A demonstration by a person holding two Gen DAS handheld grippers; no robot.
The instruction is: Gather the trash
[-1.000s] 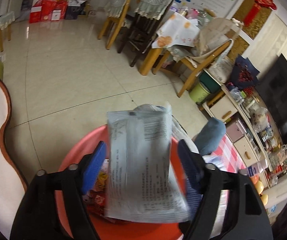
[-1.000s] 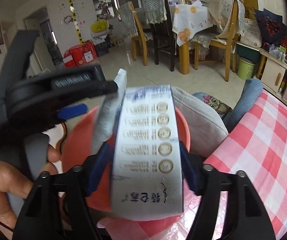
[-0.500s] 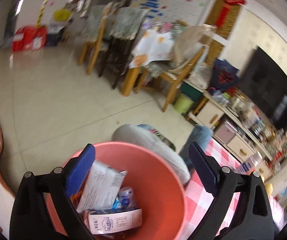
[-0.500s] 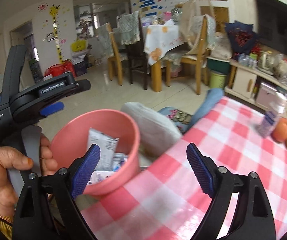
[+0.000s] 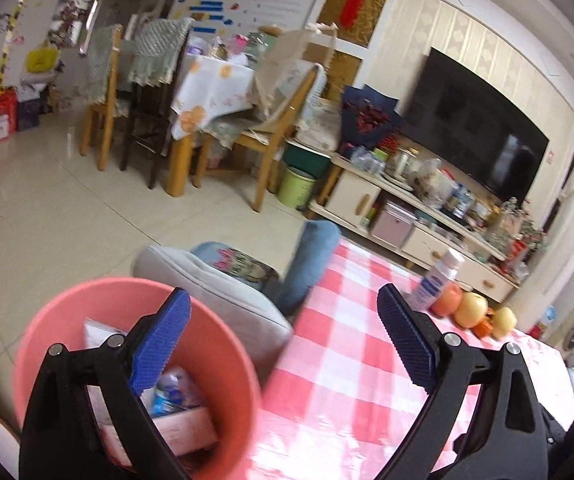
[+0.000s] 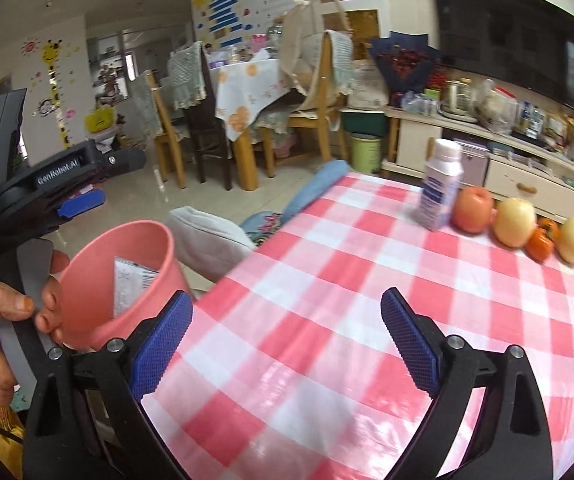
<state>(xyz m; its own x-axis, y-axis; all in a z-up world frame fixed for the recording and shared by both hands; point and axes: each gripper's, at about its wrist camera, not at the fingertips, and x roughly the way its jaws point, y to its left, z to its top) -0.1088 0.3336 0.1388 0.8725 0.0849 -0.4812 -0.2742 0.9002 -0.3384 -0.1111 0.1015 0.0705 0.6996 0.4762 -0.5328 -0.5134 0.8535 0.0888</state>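
Note:
A pink bucket (image 5: 227, 360) stands beside the table's left edge and holds trash: a silver packet (image 5: 99, 330), a small bottle (image 5: 167, 390) and a carton (image 5: 185, 430). The bucket also shows in the right wrist view (image 6: 99, 312) with the packet (image 6: 129, 284) inside. My left gripper (image 5: 283, 340) is open and empty, over the bucket's rim and the table edge. My right gripper (image 6: 285, 340) is open and empty above the red-and-white checked tablecloth (image 6: 347, 280). A white and blue bottle (image 6: 441, 186) stands far on the table.
Several fruits (image 6: 515, 222) sit by the bottle at the table's far side. A grey cushion (image 5: 215, 284) and a blue cushion (image 5: 311, 256) lie beyond the bucket. Chairs and a dining table (image 5: 215, 92) stand across the floor, a TV cabinet (image 5: 419, 216) to the right.
Both grippers let go of their packet and carton, which dropped into the bucket. Both then swung right, away from the bucket and toward the table.

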